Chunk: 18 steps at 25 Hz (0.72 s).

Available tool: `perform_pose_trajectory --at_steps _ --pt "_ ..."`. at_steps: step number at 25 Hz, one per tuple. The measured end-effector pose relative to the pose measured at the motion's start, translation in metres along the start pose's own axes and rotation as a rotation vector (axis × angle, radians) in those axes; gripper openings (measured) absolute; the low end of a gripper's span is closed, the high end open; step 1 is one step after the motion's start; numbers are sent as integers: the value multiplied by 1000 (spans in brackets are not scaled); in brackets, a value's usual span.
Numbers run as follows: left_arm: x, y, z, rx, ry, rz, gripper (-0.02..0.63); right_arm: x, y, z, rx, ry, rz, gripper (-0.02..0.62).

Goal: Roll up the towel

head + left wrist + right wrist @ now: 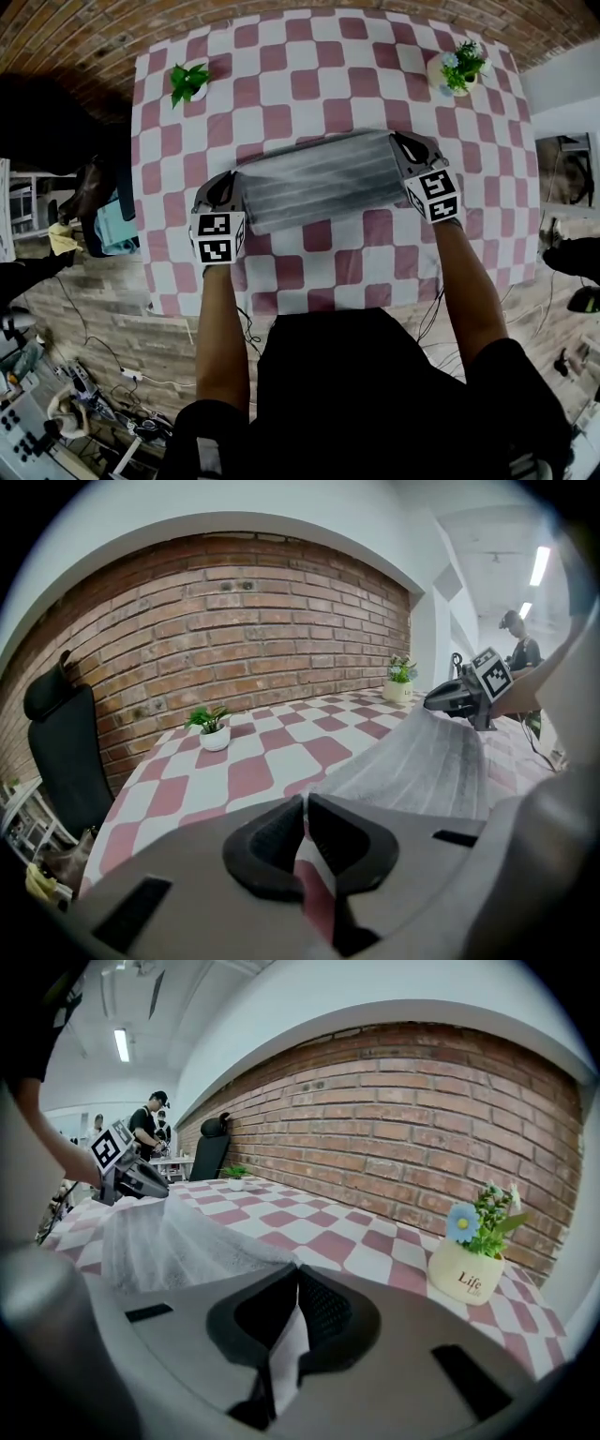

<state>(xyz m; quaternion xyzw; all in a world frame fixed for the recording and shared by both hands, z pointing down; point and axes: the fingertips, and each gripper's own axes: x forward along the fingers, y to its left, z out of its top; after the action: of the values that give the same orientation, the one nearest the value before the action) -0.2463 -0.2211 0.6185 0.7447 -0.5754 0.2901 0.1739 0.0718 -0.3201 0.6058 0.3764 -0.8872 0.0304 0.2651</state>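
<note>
A grey-white ribbed towel (319, 178) hangs stretched between my two grippers over the pink-and-white checked table (309, 66). My left gripper (232, 185) is shut on the towel's left end, and my right gripper (405, 142) is shut on its right end. In the left gripper view the jaws (306, 808) are closed, and the towel (441, 761) runs off to the right toward the other gripper (459, 696). In the right gripper view a white fold of towel (159, 1237) is pinched between the closed jaws (296, 1283). There the left gripper (136, 1180) holds the far end.
A small potted plant (187, 82) stands at the table's far left, and a flower pot (459, 70) at the far right. A black chair (66, 752) stands left of the table by the brick wall (244, 621). People (150, 1124) stand in the background.
</note>
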Motion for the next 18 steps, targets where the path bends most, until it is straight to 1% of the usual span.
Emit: perform_pose_trajectory --at_steps 5,7,9,11,12,13,18 --pt "15 8 1 -12 9 22 24 15 -6 -2 7 12 -17 6" --pt "18 13 -1 -18 14 42 44 19 -8 -3 8 14 -22 8" --pt "17 16 -1 -26 16 56 82 21 -10 -3 12 12 -29 14" --pt "13 18 -1 -28 13 65 114 18 -13 -2 21 5 -41 39" --pt "9 18 -1 -29 9 69 120 16 -15 -2 26 3 -48 81" --pt "5 18 -1 -30 5 74 124 13 -16 -2 29 1 -54 94" --pt "-21 9 -1 -25 -22 93 127 -12 -7 8 -7 -33 -36 94"
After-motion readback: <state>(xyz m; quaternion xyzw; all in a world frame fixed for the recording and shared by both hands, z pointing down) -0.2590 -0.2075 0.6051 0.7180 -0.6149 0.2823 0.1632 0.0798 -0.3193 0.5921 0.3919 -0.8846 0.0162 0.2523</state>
